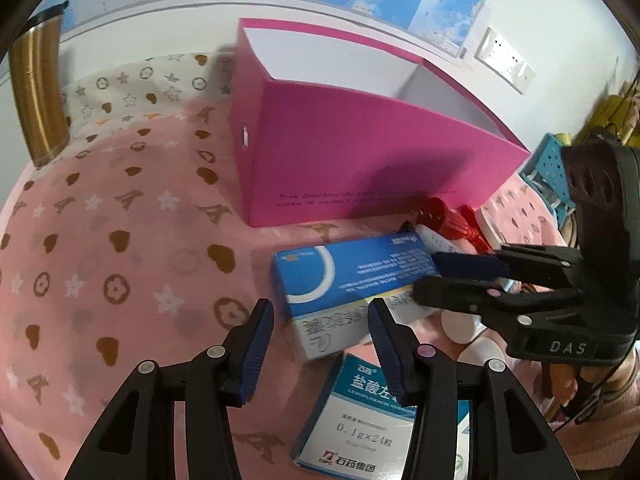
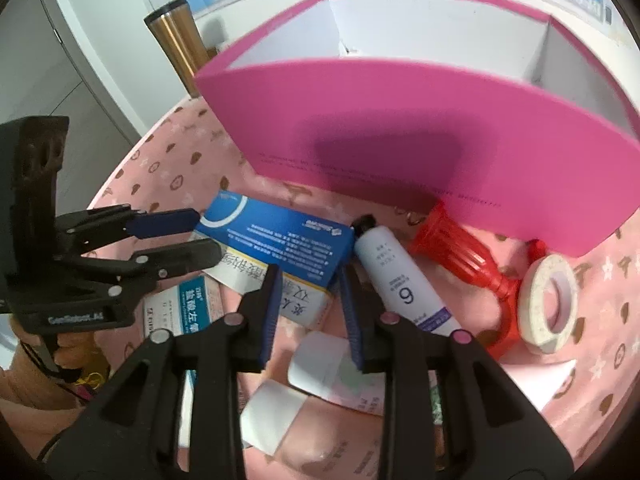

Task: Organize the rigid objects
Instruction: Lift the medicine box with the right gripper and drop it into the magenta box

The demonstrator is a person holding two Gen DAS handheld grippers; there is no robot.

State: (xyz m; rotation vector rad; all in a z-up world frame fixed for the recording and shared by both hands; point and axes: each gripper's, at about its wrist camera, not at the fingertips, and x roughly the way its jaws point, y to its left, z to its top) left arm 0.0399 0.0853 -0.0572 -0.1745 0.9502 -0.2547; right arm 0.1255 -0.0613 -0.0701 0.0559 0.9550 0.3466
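A blue and white medicine box (image 1: 352, 276) (image 2: 276, 240) lies on the pink cloth in front of the tall pink storage box (image 1: 360, 152) (image 2: 400, 128). My left gripper (image 1: 320, 312) (image 2: 208, 236) straddles the medicine box's near end; cloth shows beside one pad, so it is open. My right gripper (image 2: 310, 280) (image 1: 430, 278) comes in from the other end, its fingers either side of the box's corner, with no press visible. A teal and white medicine box (image 1: 360, 412) (image 2: 188, 304) lies closer to me.
A white tube (image 2: 396, 276), a red plastic piece (image 2: 464, 256), a tape roll (image 2: 548, 304) and white bottles (image 2: 320, 364) lie around. A gold tumbler (image 1: 36, 92) stands far left. A blue perforated basket (image 1: 552, 172) sits right of the pink box.
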